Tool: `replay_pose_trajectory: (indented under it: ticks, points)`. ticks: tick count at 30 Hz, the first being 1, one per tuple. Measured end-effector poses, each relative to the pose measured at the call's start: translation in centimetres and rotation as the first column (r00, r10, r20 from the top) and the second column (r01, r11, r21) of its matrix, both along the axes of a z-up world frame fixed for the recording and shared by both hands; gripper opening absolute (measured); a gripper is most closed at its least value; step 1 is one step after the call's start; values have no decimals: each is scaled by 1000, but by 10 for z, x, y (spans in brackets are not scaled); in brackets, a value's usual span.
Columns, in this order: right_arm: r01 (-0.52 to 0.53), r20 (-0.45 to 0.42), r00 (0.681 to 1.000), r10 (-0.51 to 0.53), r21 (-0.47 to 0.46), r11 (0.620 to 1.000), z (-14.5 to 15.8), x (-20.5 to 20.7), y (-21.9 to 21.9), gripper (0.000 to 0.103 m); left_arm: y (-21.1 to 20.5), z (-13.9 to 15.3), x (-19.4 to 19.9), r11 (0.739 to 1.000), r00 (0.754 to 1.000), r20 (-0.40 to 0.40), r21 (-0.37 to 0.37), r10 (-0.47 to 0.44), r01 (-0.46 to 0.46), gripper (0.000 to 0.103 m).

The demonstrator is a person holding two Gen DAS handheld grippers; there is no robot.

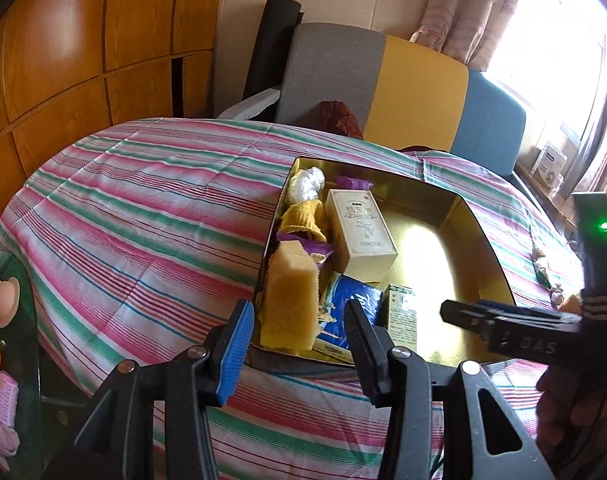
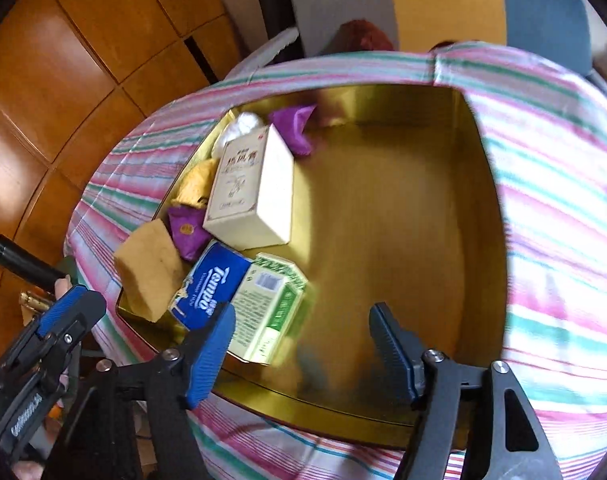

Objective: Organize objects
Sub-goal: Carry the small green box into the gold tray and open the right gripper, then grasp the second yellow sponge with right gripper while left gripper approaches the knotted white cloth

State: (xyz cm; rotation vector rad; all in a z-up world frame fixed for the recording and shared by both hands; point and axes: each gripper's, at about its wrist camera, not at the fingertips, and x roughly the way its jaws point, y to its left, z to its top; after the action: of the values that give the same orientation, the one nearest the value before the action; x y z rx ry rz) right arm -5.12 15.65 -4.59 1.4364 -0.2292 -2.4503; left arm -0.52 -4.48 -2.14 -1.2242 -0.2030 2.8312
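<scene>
The right tongs [image 2: 301, 344] hang parted and empty over the near end of the gold tray [image 2: 483, 184], the green-and-white carton [image 2: 269, 304] lying flat just beyond the left pad, apparently let go there. The left tongs [image 1: 297, 344] stand apart too, gripping nothing, poised over the tray's near rim by the yellow sponge block [image 1: 289, 304]. To finish the step well, the right hand should lift straight clear so a pad does not drag the carton, and later items belong on the bare gold floor to the right, not piled on the crowded left side. The carton is a small printed box, green panels on white, resting beside a blue Tempo tissue pack [image 2: 209, 284]. Beyond these sit a cream upright box [image 2: 249, 188], purple sachets [image 2: 187, 230], a mustard knitted piece [image 1: 303, 216] and a white bundle [image 1: 305, 184] along the left wall. The tray rests on a pink-and-green striped cloth [image 1: 143, 208] covering the surface.
</scene>
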Motion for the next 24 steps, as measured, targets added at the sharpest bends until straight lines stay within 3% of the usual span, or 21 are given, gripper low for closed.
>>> replay_pose_trajectory:
  ticks: [9, 17, 21, 24]
  points:
    - [93, -80, 993, -87, 77, 993, 22, 16, 64, 81, 19, 4, 2, 998, 999, -2, -29, -49, 49, 47]
    - [246, -99, 968, -232, 164, 955, 27, 16, 152, 81, 46, 8, 0, 992, 993, 0, -55, -117, 117, 47]
    - [356, -127, 933, -336, 191, 915, 33, 15, 207, 81, 61, 10, -1, 985, 987, 0, -61, -162, 162, 47]
    - [471, -146, 881, -450, 176, 865, 39, 17, 259, 82, 73, 10, -4, 979, 981, 5, -56, -196, 196, 47]
